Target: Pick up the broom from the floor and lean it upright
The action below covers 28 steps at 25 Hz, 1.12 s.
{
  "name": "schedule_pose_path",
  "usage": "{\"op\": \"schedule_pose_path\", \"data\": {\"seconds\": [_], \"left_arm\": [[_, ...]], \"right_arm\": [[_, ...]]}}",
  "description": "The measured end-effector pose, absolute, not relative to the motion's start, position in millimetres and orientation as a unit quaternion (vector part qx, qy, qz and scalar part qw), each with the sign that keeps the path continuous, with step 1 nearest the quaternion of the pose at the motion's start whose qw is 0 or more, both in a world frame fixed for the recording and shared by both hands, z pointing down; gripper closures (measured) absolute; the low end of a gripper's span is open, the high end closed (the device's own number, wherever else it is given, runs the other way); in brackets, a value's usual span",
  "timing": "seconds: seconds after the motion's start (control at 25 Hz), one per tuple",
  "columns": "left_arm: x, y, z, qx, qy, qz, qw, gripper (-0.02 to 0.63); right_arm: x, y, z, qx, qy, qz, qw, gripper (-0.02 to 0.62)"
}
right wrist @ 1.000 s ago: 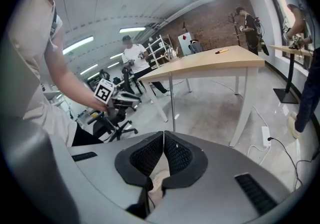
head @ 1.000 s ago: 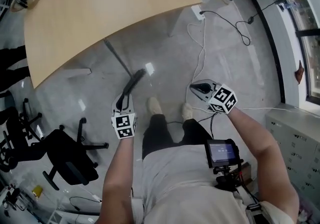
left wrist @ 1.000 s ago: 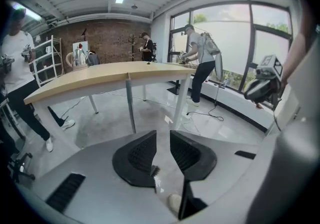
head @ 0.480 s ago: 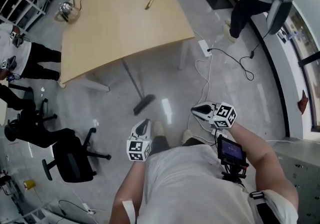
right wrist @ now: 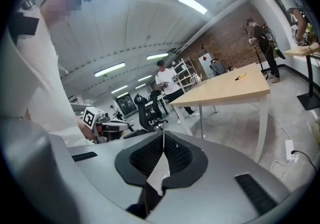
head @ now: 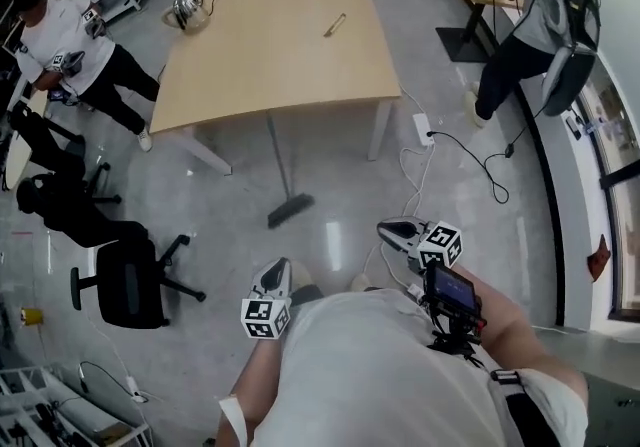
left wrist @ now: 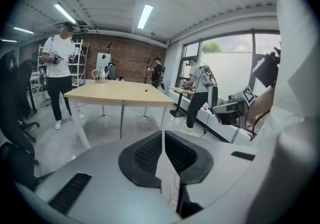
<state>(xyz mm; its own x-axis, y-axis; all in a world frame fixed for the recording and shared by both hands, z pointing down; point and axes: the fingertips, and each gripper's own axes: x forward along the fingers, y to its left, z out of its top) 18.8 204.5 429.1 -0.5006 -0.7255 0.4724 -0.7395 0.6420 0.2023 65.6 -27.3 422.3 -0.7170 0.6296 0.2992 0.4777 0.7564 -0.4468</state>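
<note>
The broom (head: pixel 280 175) stands propped on the floor, its dark head (head: pixel 290 210) down and its thin handle leaning against the near edge of the wooden table (head: pixel 270 35). My left gripper (head: pixel 273 275) (left wrist: pixel 163 133) is held close to my body, well short of the broom. Its jaws have closed within the last second and are shut with nothing between them. My right gripper (head: pixel 396 232) (right wrist: pixel 163 135) hangs to the right, also shut and empty. Neither gripper touches the broom.
A black office chair (head: pixel 130 280) stands at the left. A power strip with cables (head: pixel 423 125) lies right of the table leg. People stand at the far left (head: pixel 75 35) and far right (head: pixel 520 25). A kettle (head: pixel 187 10) sits on the table.
The left gripper, earlier right by the broom's head, has drawn back and up toward my body. The right gripper rose too. The broom stays leaning on the table.
</note>
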Motion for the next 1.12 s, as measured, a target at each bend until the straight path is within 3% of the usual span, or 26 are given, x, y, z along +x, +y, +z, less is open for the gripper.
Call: {"op": "schedule_pose_path", "data": {"seconds": [0.48, 1.12], "left_arm": [[10, 227, 403, 0.421, -0.876, 0.000, 0.237, 0.581], [-4, 228, 393, 0.419, -0.878, 0.005, 0.232, 0.581]], "right_arm": [[52, 20, 373, -0.303, -0.922, 0.176, 0.162, 0.578], [38, 30, 360, -0.306, -0.926, 0.162, 0.153, 0.577]]}}
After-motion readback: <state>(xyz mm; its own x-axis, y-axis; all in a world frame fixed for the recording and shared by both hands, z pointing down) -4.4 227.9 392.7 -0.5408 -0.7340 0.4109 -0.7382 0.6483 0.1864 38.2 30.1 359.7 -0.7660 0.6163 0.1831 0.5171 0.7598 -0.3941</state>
